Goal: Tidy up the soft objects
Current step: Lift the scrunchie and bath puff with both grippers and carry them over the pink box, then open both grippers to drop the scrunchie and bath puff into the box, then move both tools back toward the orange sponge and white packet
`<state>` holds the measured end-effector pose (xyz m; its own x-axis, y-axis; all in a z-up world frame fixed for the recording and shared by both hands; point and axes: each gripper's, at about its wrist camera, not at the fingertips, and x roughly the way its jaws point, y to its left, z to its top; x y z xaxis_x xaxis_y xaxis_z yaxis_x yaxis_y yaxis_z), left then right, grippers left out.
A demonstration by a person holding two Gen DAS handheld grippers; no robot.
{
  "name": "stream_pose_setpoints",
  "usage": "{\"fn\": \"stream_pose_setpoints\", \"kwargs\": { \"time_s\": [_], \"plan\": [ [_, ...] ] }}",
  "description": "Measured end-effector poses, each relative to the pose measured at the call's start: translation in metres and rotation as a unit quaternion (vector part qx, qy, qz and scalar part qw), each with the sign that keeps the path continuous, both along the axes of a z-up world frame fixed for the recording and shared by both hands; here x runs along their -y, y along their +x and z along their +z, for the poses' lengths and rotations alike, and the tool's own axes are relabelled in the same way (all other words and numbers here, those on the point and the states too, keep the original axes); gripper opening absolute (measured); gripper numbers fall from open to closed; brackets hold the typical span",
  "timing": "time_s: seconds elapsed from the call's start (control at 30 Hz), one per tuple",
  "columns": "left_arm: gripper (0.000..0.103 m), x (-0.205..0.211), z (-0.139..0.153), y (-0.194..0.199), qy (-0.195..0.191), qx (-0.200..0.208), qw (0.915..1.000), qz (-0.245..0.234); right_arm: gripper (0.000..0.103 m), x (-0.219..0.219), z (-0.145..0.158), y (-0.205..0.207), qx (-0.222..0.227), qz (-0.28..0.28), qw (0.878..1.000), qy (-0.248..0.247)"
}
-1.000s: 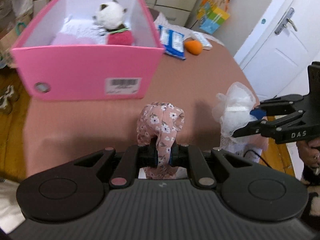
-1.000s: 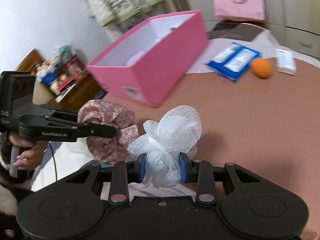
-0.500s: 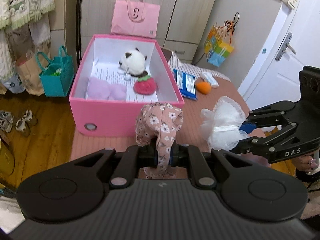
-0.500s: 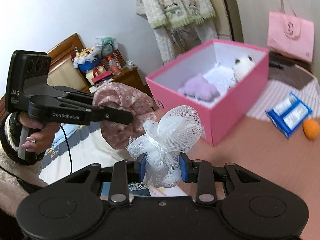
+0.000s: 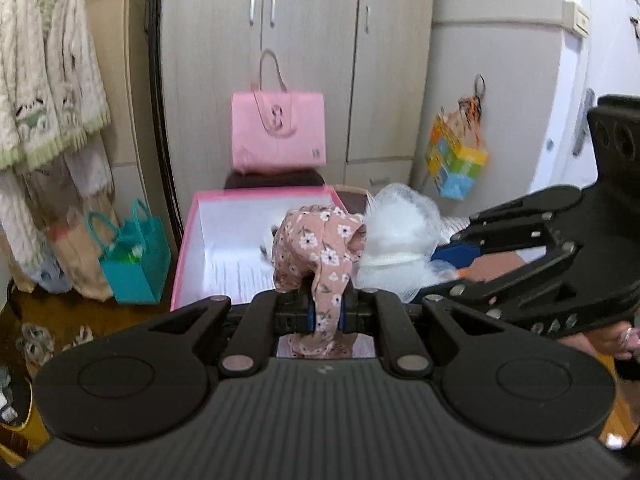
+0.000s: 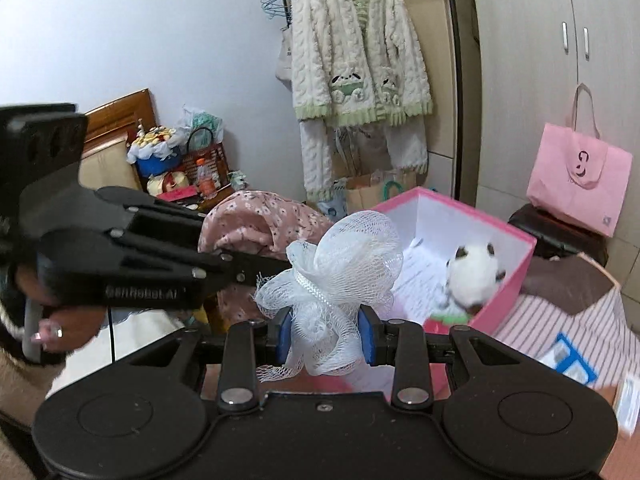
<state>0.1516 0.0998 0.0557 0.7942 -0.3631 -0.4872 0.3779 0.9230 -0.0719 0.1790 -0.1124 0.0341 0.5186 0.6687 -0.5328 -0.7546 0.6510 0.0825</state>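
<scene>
The left gripper (image 5: 326, 316) is clamping a pink floral fabric scrunchie (image 5: 318, 248) between nearly closed blue-padded fingers (image 5: 309, 317), the fabric bunching above them. The right gripper (image 6: 326, 338) is pinching a white mesh bath pouf (image 6: 340, 268) between its blue pads (image 6: 285, 338), jaws partly closed around its tied middle. Both items are hovering side by side at the near edge of an open pink storage box (image 6: 516, 276). A black-and-white plush toy (image 6: 474, 276) is lying inside the box. A pink tote bag (image 5: 278, 134) is standing farther back.
</scene>
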Motion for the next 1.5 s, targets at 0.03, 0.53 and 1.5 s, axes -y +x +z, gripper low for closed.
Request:
{"fn": "stream_pose_setpoints", "kwargs": {
  "time_s": [0.03,0.53,1.5],
  "plan": [
    [0.010,-0.002,0.001,0.010,-0.007,0.003,1.0000,0.004,0.038,-0.002,-0.001,0.006,0.009,-0.005,1.000,-0.003],
    [0.011,0.005,-0.052,0.153,0.016,-0.059,0.9941,0.089,0.039,-0.046,-0.046,0.124,0.005,-0.023,0.996,-0.087],
    [0.063,-0.025,-0.008,0.071,0.026,-0.031,0.9985,0.039,0.072,0.044,-0.013,0.043,0.010,-0.076,0.996,-0.041]
  ]
}}
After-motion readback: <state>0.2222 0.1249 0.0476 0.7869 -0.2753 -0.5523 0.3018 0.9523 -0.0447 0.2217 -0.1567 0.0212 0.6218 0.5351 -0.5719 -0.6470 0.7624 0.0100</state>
